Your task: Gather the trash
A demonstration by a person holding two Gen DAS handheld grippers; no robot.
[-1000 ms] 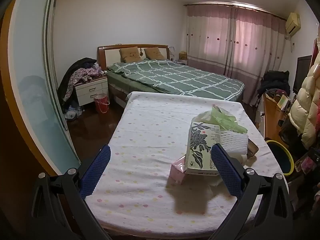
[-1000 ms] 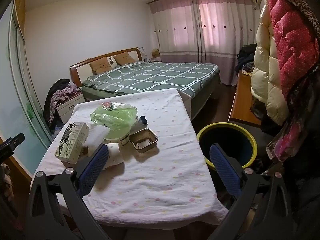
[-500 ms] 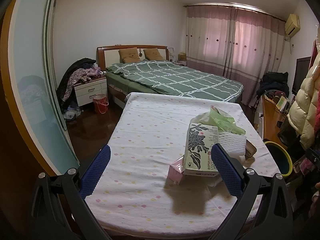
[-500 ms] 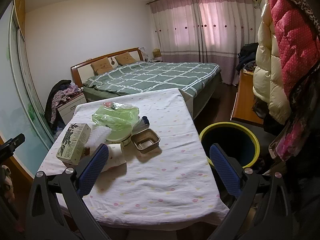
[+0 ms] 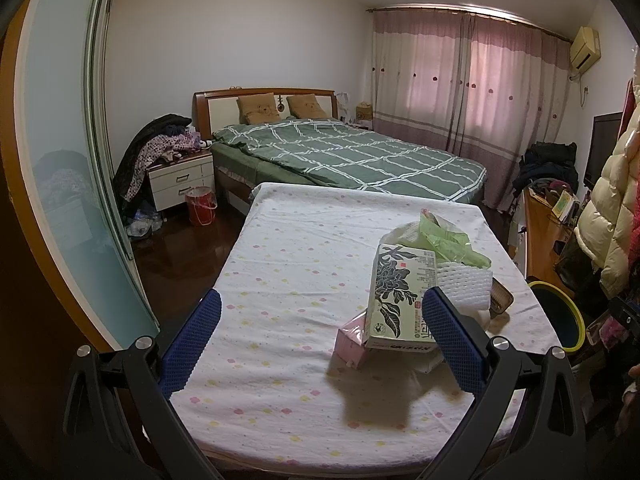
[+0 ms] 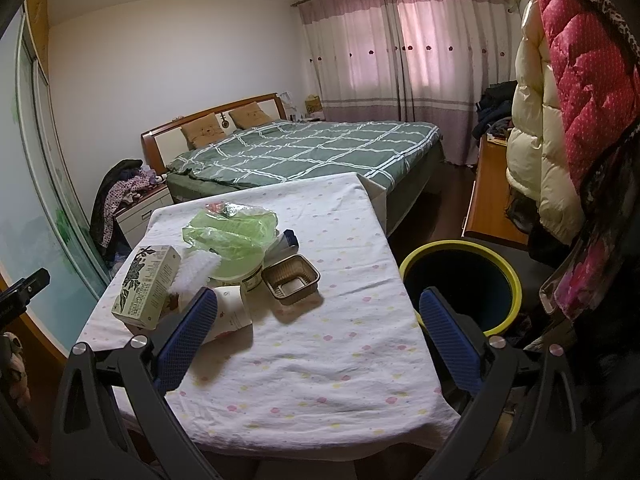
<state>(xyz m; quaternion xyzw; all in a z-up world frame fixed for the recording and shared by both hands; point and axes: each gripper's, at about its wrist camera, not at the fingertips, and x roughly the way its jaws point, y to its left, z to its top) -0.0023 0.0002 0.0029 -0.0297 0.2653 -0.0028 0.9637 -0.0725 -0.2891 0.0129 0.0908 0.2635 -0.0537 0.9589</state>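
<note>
Trash is piled on a table with a dotted white cloth [image 6: 320, 352]: a flower-printed carton [image 6: 146, 286] [image 5: 402, 296], a green plastic bag [image 6: 232, 232] [image 5: 452, 242] over a white bowl, white foam netting [image 5: 466, 280], a paper cup [image 6: 232, 310] lying on its side, a foil tray [image 6: 291, 285] and a small pink box [image 5: 352, 338]. A yellow-rimmed bin [image 6: 460, 280] [image 5: 556, 316] stands on the floor right of the table. My left gripper [image 5: 320, 336] is open over the table's near part, left of the carton. My right gripper [image 6: 316, 332] is open and empty above the near cloth.
A bed with a green checked cover [image 5: 344, 156] lies beyond the table. Puffy jackets [image 6: 560, 100] hang close on the right, above a wooden desk [image 6: 492, 200]. A sliding glass door [image 5: 60, 140] fills the left side. A nightstand [image 5: 180, 178] and a red bucket [image 5: 200, 204] stand by the bed.
Both cameras have shifted slightly; the trash pile sits a little lower and nearer in the right wrist view. Neither gripper has taken hold of anything.
</note>
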